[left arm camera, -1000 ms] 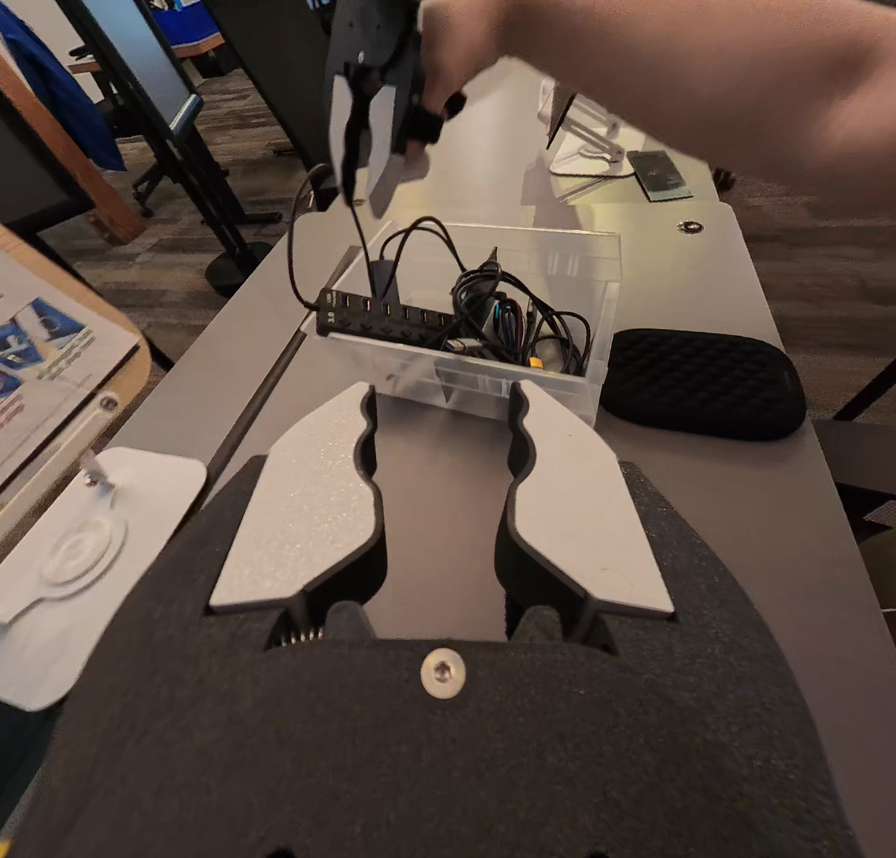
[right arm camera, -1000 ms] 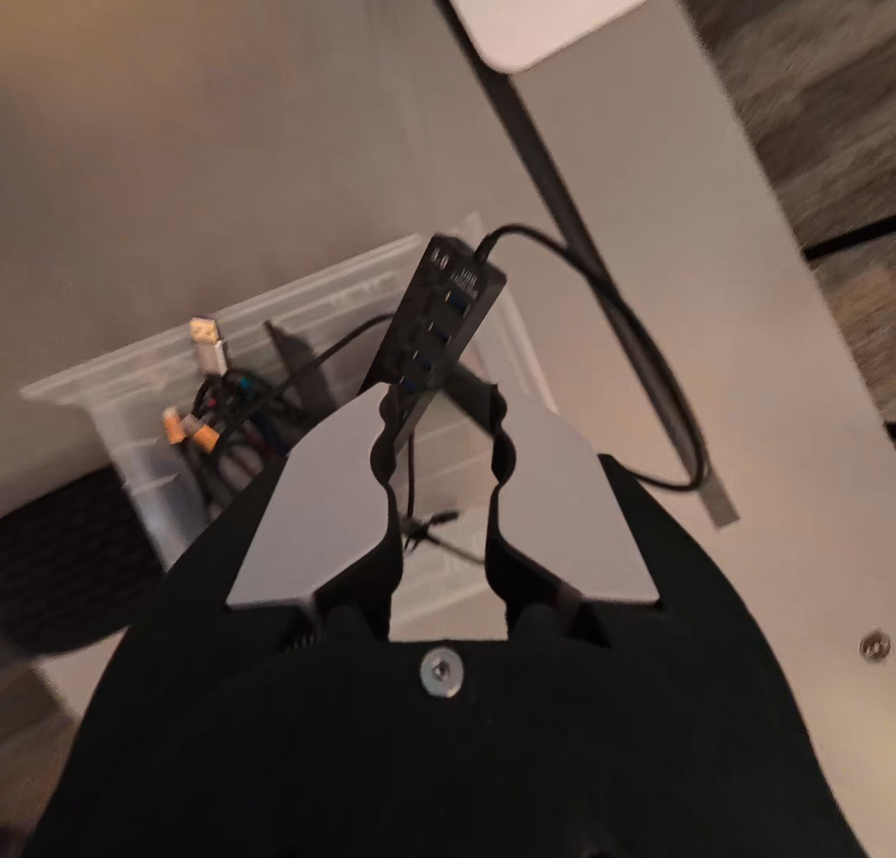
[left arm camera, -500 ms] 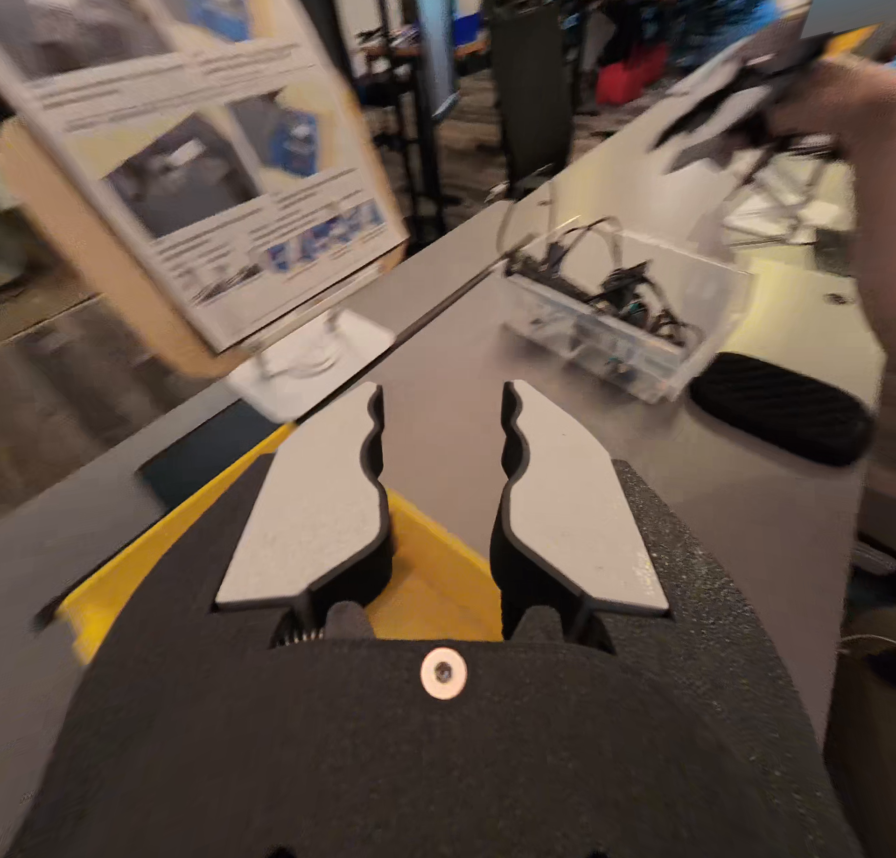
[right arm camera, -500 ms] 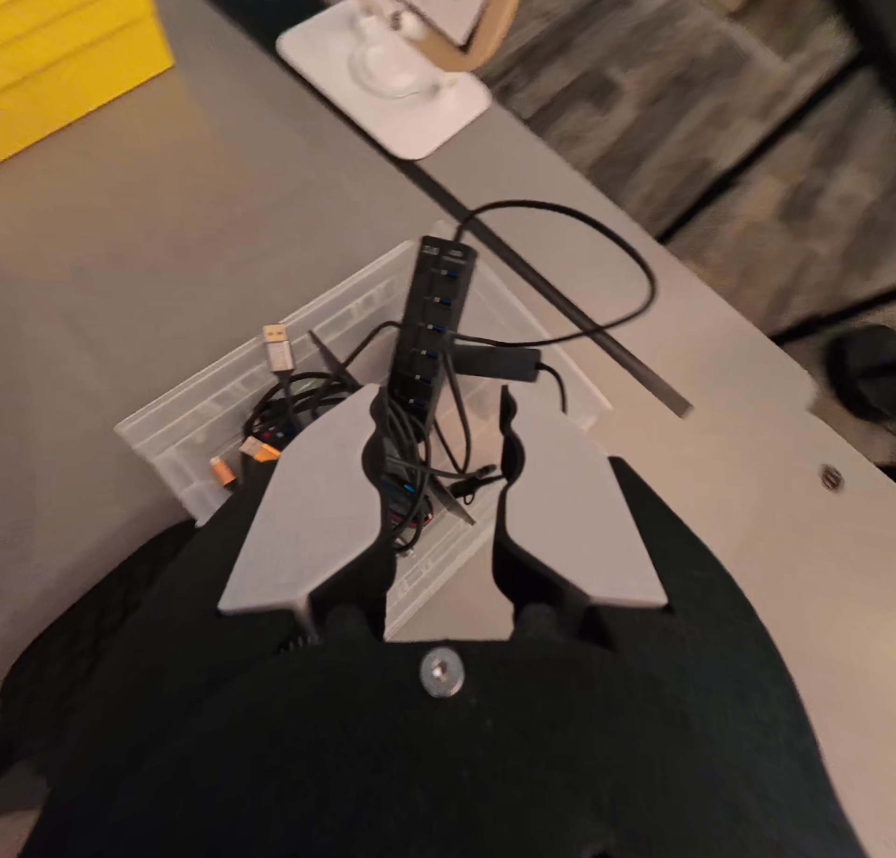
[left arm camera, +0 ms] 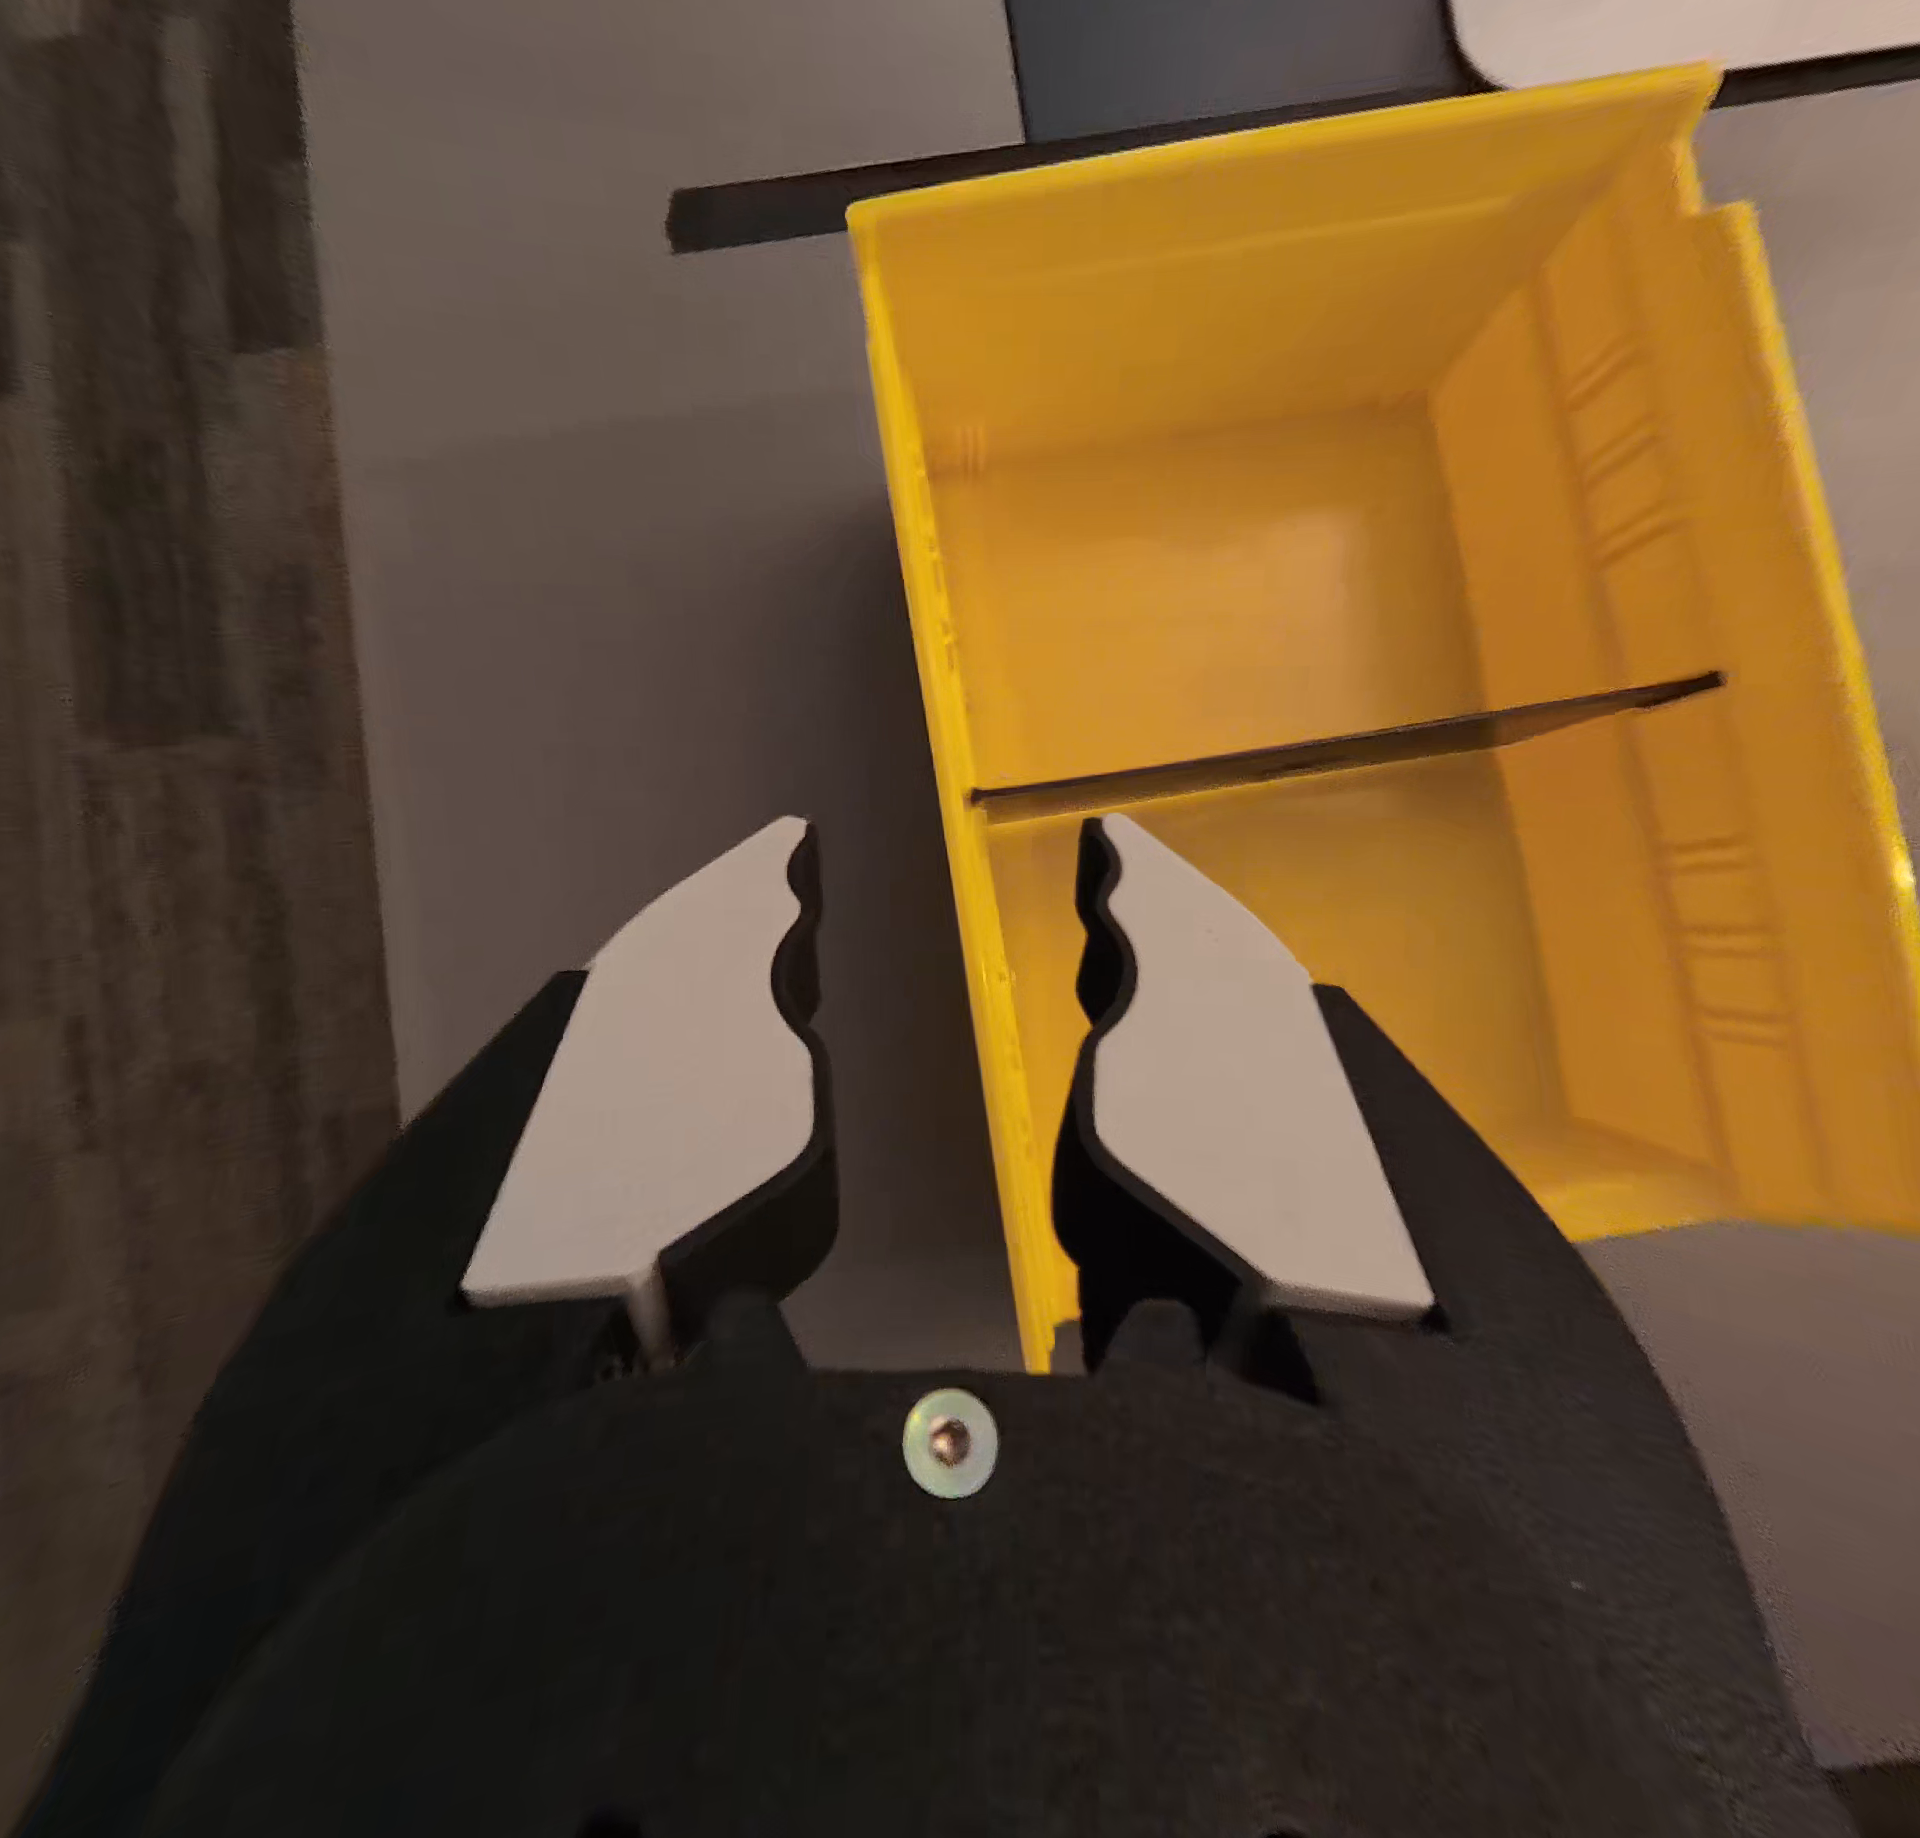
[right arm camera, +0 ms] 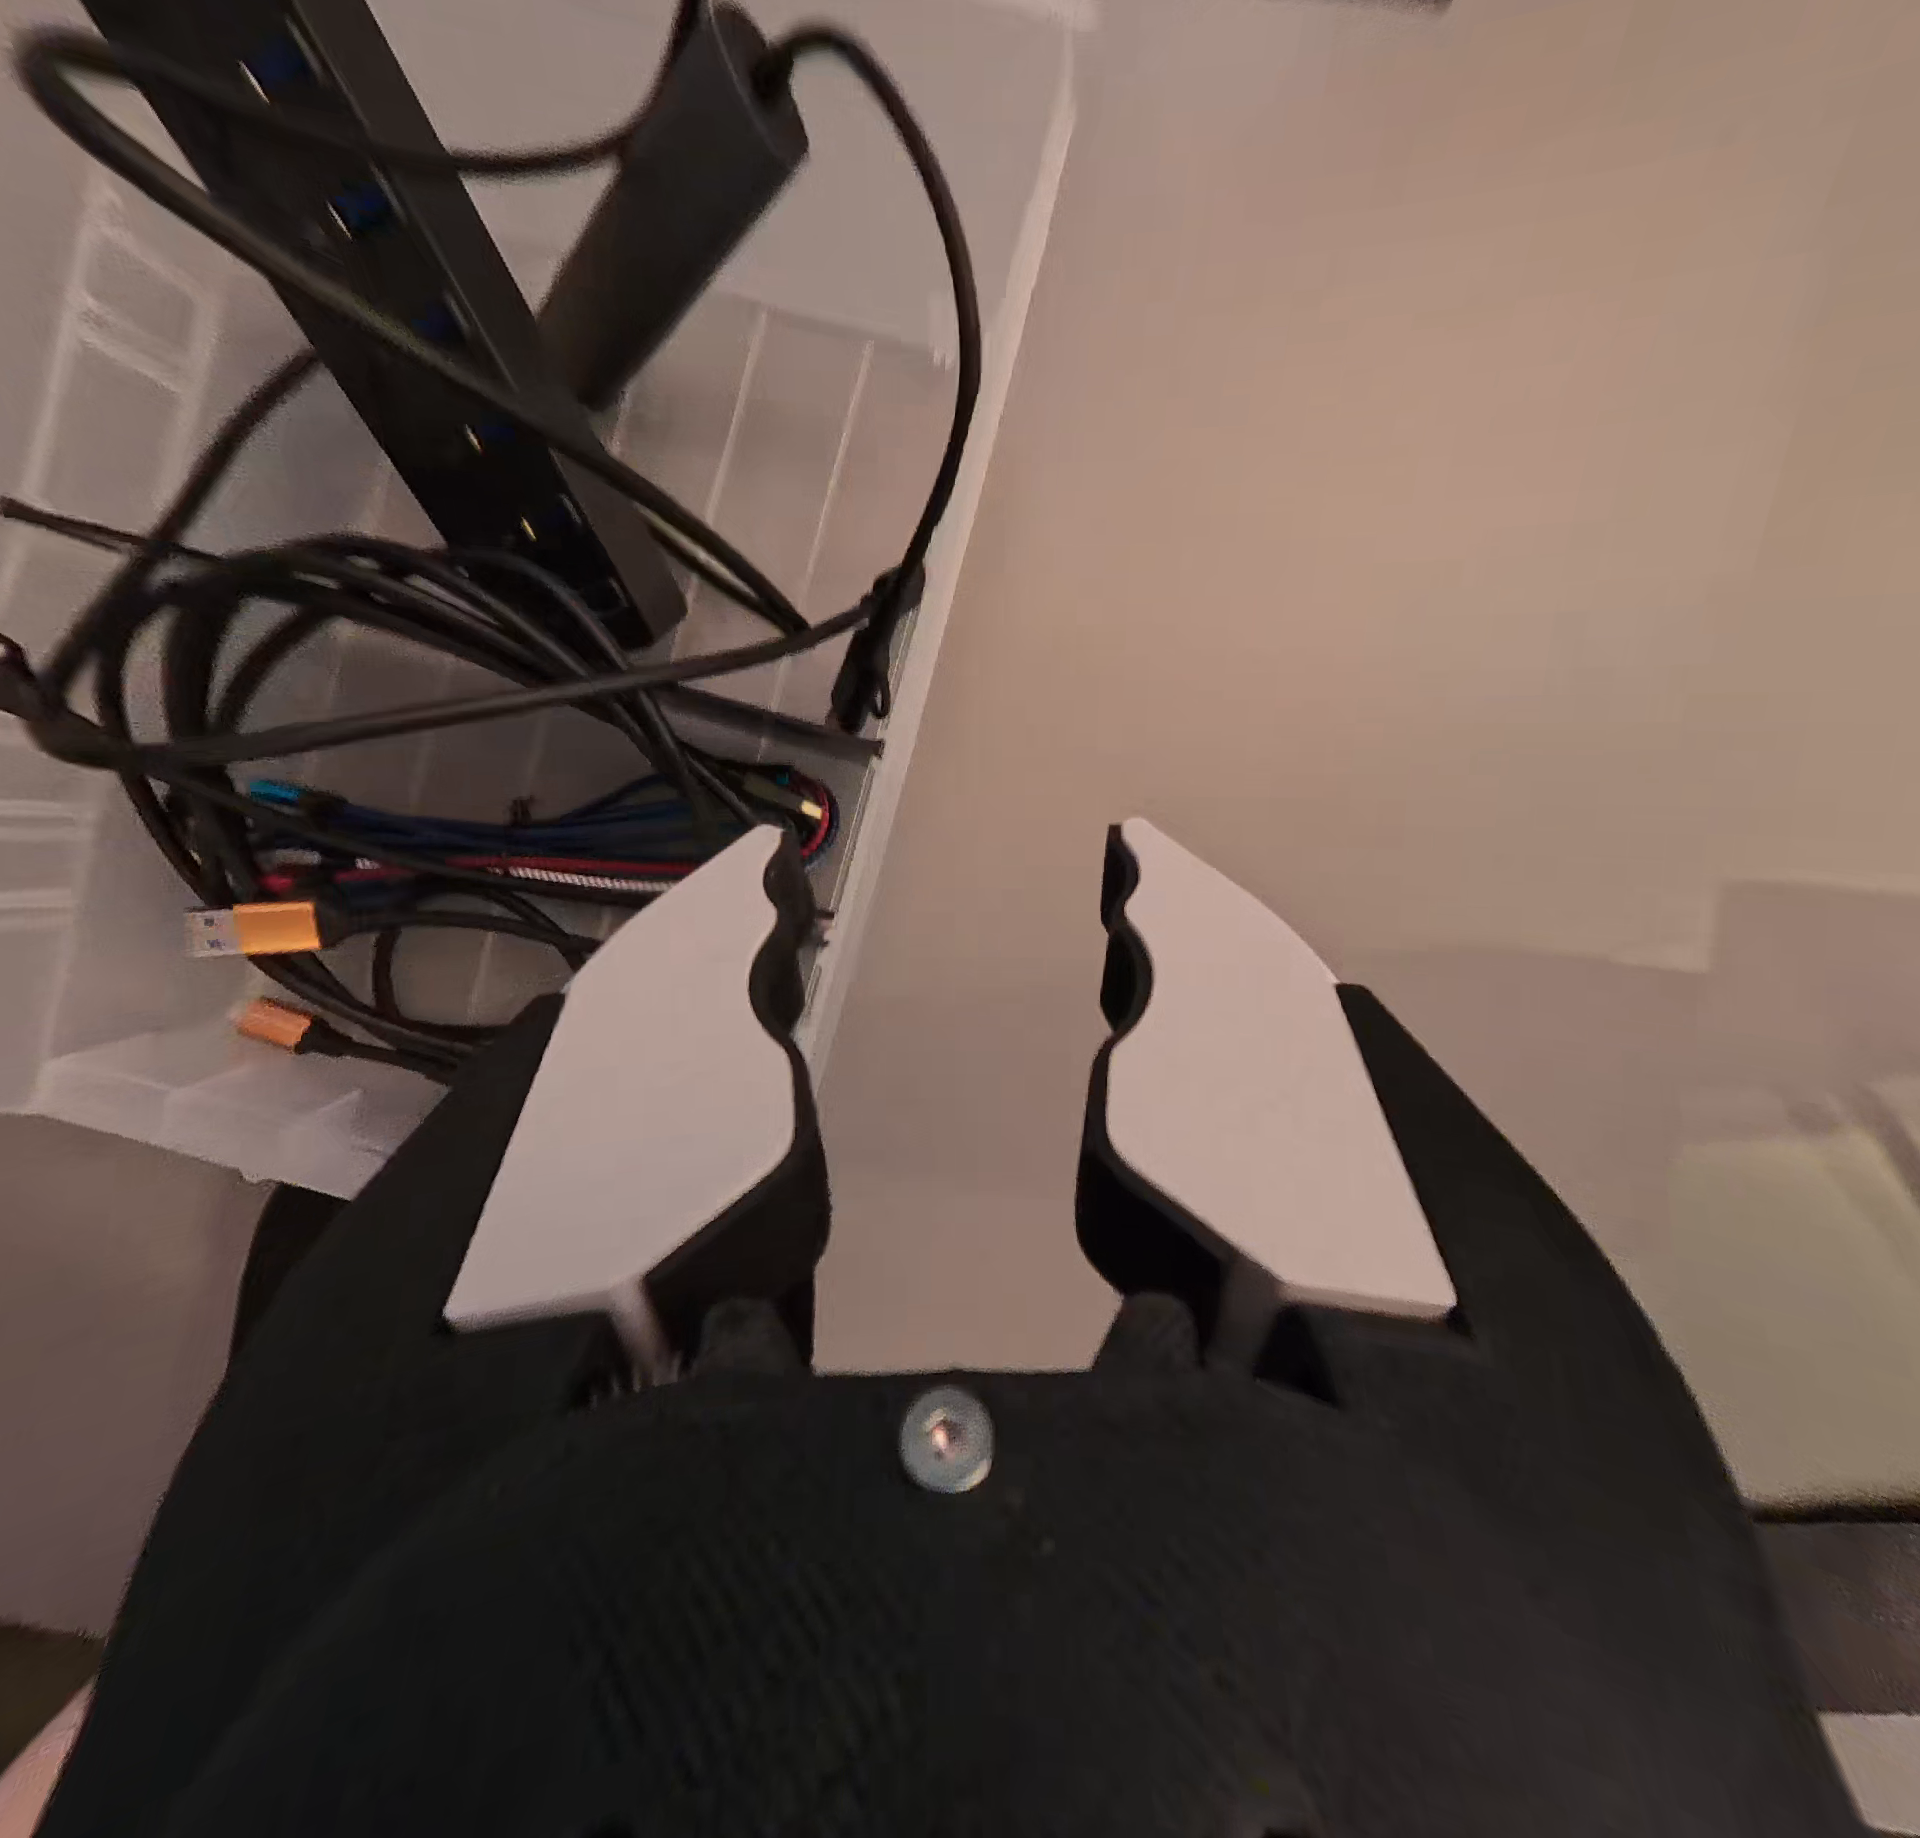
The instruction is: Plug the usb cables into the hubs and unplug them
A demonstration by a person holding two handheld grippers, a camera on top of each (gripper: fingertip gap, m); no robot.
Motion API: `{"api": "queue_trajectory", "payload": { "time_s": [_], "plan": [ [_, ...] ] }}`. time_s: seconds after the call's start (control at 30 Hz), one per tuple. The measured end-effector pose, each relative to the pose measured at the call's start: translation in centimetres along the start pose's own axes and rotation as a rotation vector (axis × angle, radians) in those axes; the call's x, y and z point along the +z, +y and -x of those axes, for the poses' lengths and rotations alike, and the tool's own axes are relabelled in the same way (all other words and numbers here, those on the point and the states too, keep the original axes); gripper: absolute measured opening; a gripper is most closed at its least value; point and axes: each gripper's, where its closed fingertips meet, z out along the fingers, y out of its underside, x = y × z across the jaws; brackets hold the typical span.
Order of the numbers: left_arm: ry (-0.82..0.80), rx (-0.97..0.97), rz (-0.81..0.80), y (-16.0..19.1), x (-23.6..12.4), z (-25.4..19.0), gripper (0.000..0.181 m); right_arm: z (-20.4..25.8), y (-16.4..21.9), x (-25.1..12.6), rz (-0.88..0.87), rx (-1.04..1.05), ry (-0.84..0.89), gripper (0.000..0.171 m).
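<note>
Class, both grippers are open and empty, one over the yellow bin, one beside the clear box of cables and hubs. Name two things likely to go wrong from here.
1. The cables lie tangled over the long hub; pulling one may drag the hub or other cables out of the clear box.
2. The left gripper faces the yellow bin, so it cannot yet steady a hub.

The left gripper (left arm camera: 943, 827) points down toward the lower centre of its frame, jaws parted and holding nothing. The right gripper (right arm camera: 943, 832) does likewise (its gap slightly wider), fingers empty.
</note>
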Motion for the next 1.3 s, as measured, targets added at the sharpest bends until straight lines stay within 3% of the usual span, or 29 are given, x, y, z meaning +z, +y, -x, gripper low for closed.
{"api": "queue_trajectory", "payload": {
  "time_s": [0.23,0.37,0.5,0.73,0.93,1.3],
  "plan": [
    [-0.019,-0.006,0.218,3.3,2.2,-0.5,0.048,1.4,2.8,3.4,0.203,0.005,-0.117,0.048],
    [0.007,-0.018,0.258,4.1,3.8,-0.5,0.043,3.1,3.5,4.7,0.272,0.04,-0.254,0.021],
    [0.035,-0.039,0.343,5.7,5.3,-0.5,0.042,2.7,3.6,5.8,0.345,0.095,-0.2,0.009],
    [0.127,-0.081,0.424,7.0,7.1,-1.7,0.015,5.9,1.3,7.3,0.376,0.131,-0.229,0.01],
    [0.075,-0.033,0.44,7.0,7.3,-1.6,0.012,10.3,0.1,8.2,0.424,0.0,-0.255,0.009],
    [0.103,0.127,0.488,6.6,7.7,-5.5,0.01,13.3,0.6,8.0,0.513,0.002,-0.214,0.007]
  ]
}}
